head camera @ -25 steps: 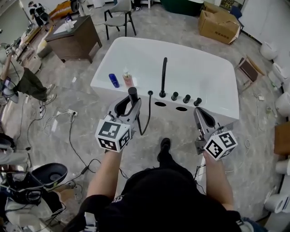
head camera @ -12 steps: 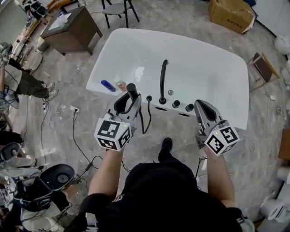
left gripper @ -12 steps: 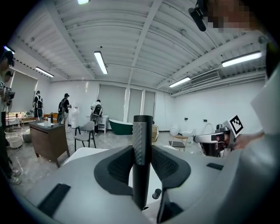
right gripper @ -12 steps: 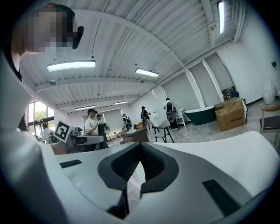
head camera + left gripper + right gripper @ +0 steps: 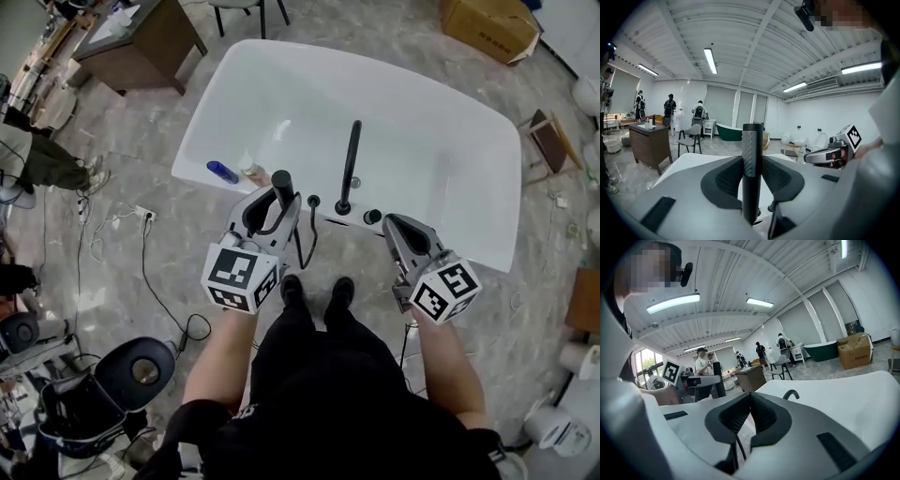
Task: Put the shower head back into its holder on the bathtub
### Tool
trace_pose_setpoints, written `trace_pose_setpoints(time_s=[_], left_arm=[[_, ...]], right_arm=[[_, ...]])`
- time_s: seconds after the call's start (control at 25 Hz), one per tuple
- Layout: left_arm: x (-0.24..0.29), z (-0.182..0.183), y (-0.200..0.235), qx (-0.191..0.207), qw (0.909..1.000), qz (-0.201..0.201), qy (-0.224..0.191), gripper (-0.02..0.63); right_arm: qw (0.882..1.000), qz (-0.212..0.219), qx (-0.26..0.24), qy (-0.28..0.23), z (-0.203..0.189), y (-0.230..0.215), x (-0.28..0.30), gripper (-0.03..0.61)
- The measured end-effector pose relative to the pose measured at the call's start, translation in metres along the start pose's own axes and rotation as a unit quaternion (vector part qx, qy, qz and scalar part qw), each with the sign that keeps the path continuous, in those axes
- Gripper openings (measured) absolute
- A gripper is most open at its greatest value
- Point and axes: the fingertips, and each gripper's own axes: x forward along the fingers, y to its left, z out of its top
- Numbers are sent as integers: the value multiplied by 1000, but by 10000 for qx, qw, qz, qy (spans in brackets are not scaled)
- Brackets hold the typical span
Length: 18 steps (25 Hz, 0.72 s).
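Head view: big showroom-type hall, grey stone floor [image 5: 150,141] w/ loose cables, white bathtub [image 5: 469,239] across the top. Vs. a sec ago the person has stepped right up to the tub, so both claws are now over its near deck. Left claw [image 5: 279,199] is clamped on the black shower head [image 5: 281,178], handle upright, hose [image 5: 310,234] looping down at its 5 o'clock. A small black ring, prob. the holder [image 5: 313,200], sits just beside the head at 4 o'clock. Approach looks done, insertion not yet. Right claw [image 5: 392,225] sits at 5 o'clock of the tall spout [image 5: 351,159] and now covers most of the knobs; only one knob [image 5: 372,217] shows.

Left gripper view: pads pinch the head's shaft mid-length. Its lower end is cut off by the claw body; holder not visible here.

Right gripper view: jaws together, nothing btw them. A thin dark line below the tips is maybe the hose, hard to tell.
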Motion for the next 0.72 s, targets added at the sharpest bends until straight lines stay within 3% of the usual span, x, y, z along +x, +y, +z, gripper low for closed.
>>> trace_pose_setpoints(time_s=[0.32, 0.72], left_arm=[[-5, -36, 46, -79, 9990, -402, 160, 137], [22, -115, 65, -344, 9958, -658, 527, 137]], right_arm=[[9992, -263, 117, 271, -25, 37, 59, 24], [9927, -471, 460, 1013, -125, 32, 97, 69]])
